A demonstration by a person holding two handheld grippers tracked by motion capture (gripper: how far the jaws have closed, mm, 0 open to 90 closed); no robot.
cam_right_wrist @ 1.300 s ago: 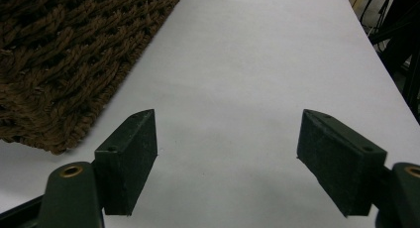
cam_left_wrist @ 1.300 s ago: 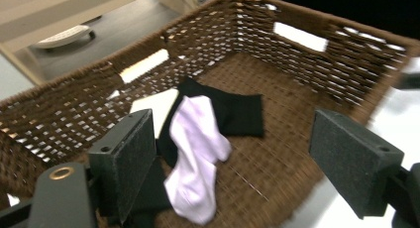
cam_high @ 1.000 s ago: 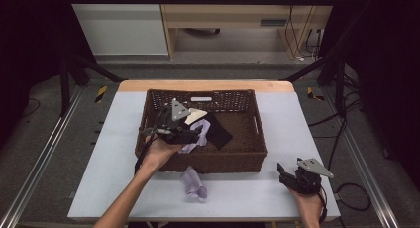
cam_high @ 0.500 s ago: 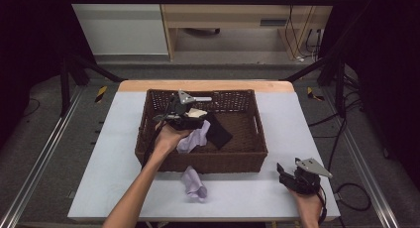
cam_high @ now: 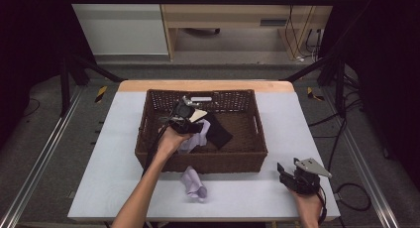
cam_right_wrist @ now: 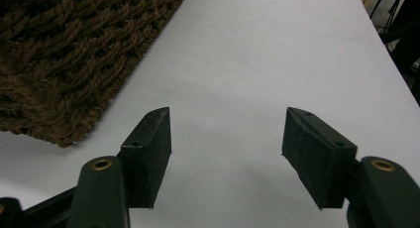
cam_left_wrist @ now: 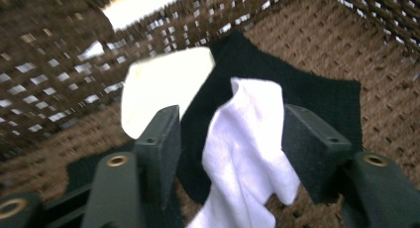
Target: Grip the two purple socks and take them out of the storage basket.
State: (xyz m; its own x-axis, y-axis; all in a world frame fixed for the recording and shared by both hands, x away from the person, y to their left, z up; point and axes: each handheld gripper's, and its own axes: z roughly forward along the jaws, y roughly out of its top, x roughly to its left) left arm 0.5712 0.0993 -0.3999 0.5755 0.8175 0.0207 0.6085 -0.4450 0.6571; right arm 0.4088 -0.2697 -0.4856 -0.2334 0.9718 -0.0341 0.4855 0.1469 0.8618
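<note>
Inside the woven basket, the left claw has come down over a pale lilac cloth, its jaws just closing in, the cloth standing between them though the pads do not yet press it. Seen from the left claw view, that cloth rises in a crumpled fold over a black cloth, with a cream piece lying just beside it against the basket wall. The step in hand looks to be picking the lilac cloth out of the basket; the next move calls for pinching the fold without catching the black cloth under it, then lifting clear of the rim.

Over at the near right corner of the worktop, the right claw rests spread, nothing between its jaws; the right claw view shows bare white surface ahead and a basket corner to one side. The high view alone takes in a second lilac cloth lying on the worktop just in front of the basket, while the left claw view gives the layering of the cloths.
</note>
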